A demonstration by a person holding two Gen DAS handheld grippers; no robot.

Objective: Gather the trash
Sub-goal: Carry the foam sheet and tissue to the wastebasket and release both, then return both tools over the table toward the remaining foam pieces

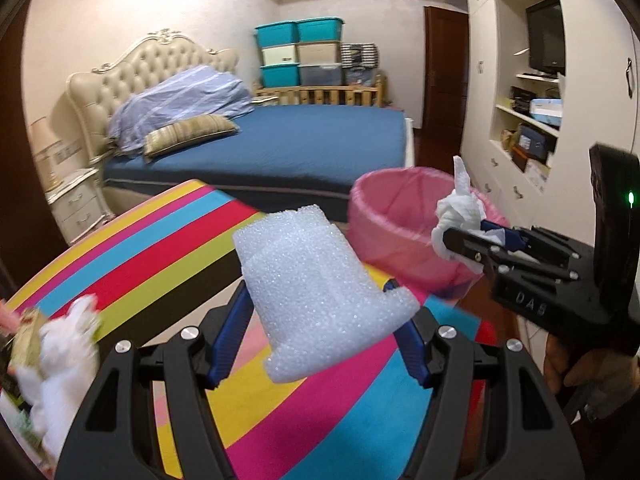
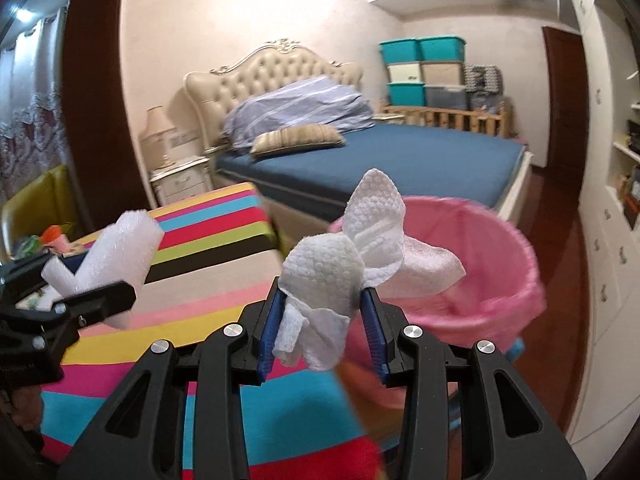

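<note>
Two pieces of trash are in hand at once. In the left wrist view, the left gripper (image 1: 320,300) is clamped about half open on a white foam block (image 1: 316,280), whose long axis runs up and away from the fingers, tilted toward the left. The pink-lined bin (image 1: 384,224) lies ahead and to the right of this gripper, past the edge of the striped counter (image 1: 132,256); the right gripper (image 1: 460,240), nearly closed on a crumpled white tissue (image 1: 460,212), sits right at the bin's near rim, so it is the nearer of the two. More white trash (image 1: 60,344) lies blurred at the counter's left edge. In the right wrist view, the right gripper (image 2: 324,312) pinches the tissue (image 2: 332,276), its loose wings fanning up and rightward over the bin (image 2: 520,264), which lies just ahead and to the right. What shows of the bin's inside is bare pink liner; its bottom is hidden. The left gripper (image 2: 108,296) with the foam block (image 2: 116,252) trails at the left, over the counter (image 2: 224,232).
</note>
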